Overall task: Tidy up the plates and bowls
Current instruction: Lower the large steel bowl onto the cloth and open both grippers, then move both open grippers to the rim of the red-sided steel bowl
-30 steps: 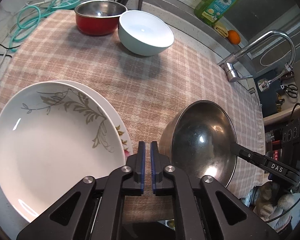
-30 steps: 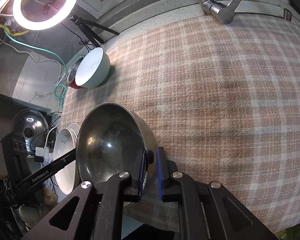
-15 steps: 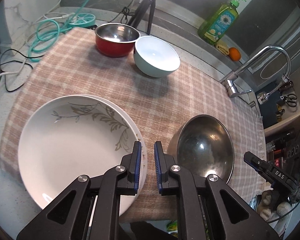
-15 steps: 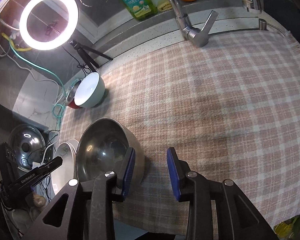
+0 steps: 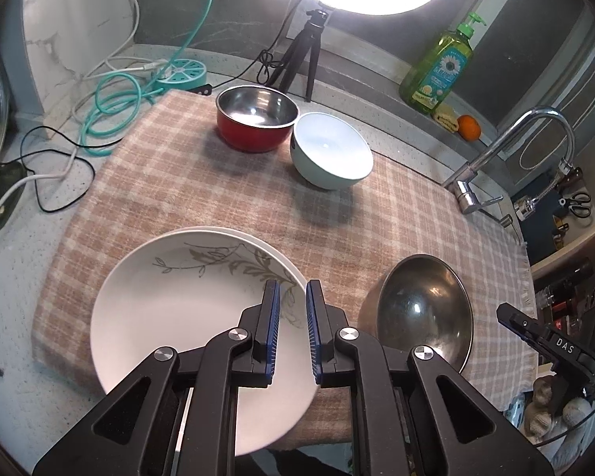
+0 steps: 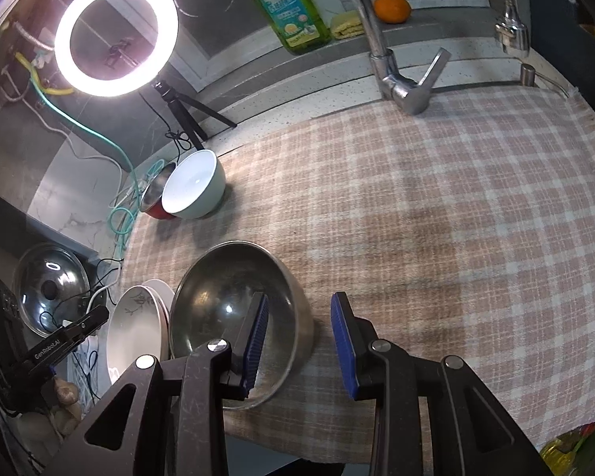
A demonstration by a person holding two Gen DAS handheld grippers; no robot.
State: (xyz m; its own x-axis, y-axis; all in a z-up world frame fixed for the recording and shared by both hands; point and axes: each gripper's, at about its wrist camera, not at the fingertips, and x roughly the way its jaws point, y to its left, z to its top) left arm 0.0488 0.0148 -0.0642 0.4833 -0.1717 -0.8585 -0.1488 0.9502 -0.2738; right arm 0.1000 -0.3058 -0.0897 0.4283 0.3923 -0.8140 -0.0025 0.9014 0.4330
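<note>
We find the left claw [image 5: 291,331] slightly spread above the near rim of the stacked white plates [image 5: 186,309], pinching nothing. The right claw [image 6: 299,341] stands spread and empty over the steel bowl [image 6: 234,317], one finger [image 6: 254,337] above its hollow. That bowl sits just beside the plates on the checked cloth [image 6: 436,218] covering the tabletop. A red bowl [image 5: 254,123] and pale bowl [image 5: 331,156] touch at the far side.

dishes on my cloth [image 5: 396,222]
plates [image 5: 186,309] stacked near left, steel bowl [image 5: 424,309] right; behind, pot [image 5: 256,123] beside bowl [image 5: 331,156].
</note>
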